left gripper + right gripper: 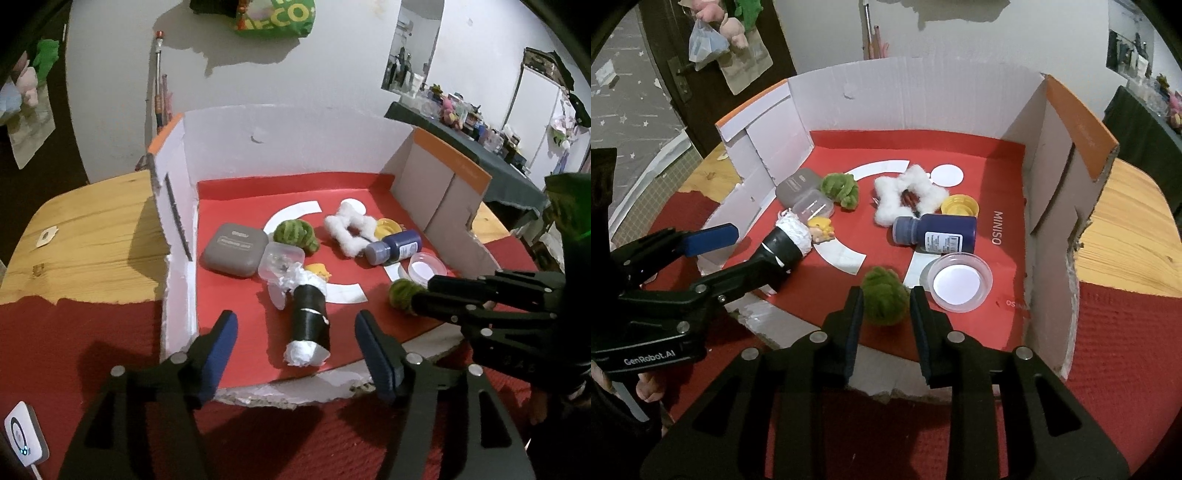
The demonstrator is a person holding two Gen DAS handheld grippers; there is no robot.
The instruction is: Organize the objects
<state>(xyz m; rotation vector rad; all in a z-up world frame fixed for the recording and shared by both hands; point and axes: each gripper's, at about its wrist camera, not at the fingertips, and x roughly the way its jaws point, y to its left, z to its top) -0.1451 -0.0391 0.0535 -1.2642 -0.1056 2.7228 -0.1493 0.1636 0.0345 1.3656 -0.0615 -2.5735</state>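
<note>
Green pom-pom: I see the green pom-pom (884, 301) at lower centre of my right wrist view, on the box's red floor (997, 177) near the torn front edge.
Right gripper: my right gripper (886, 295) brackets it, narrowed; contact I cannot tell.
Left gripper: my left gripper (295, 328) is spread wide, holding nothing, before the black roll (309, 314).
Neighbours: clear lid (960, 282) just right; blue bottle (938, 232) lying behind.
Desk: wooden desk (1137, 221) under the cardboard box (916, 92).

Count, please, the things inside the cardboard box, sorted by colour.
Green: 2, pompom by right gripper, pompom at the back
White: 1, fluffy star
Blue: 1, bottle
Yellow: 2, cap, small figure
Grey: 1, case
Black: 1, roll
Clear: 2, tub, lid
Total: 10
</note>
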